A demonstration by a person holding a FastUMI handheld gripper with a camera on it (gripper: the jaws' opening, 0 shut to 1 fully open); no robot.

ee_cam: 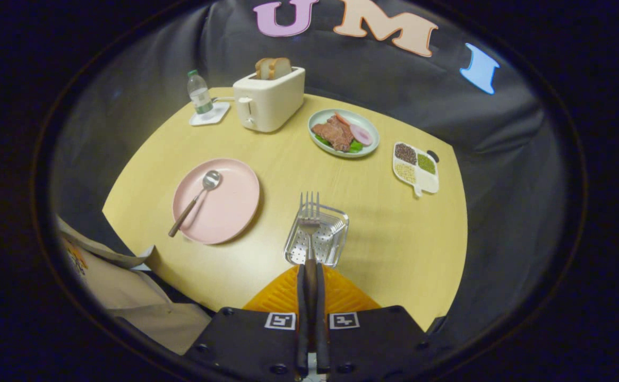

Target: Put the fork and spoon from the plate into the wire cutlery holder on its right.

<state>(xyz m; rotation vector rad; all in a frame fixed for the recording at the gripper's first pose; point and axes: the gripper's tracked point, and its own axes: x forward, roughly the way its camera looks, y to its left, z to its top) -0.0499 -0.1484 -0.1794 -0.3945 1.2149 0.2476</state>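
Note:
My gripper (310, 268) is shut on the handle of a metal fork (309, 217), whose tines point away from me. The fork hangs above the wire cutlery holder (336, 244), a perforated metal basket just ahead of the fingers. To the left of the holder lies a pink plate (235, 204). On the plate rests a spoon (195, 201) with a brown handle, its bowl toward the far side and its handle end past the plate's near rim.
On the round yellow table (394, 249) stand a white toaster (268, 98) with bread, a water bottle (199, 94) on a coaster, a plate of meat (343, 132) and a divided dish of grains (415, 168). A cream cloth (129, 297) lies near left.

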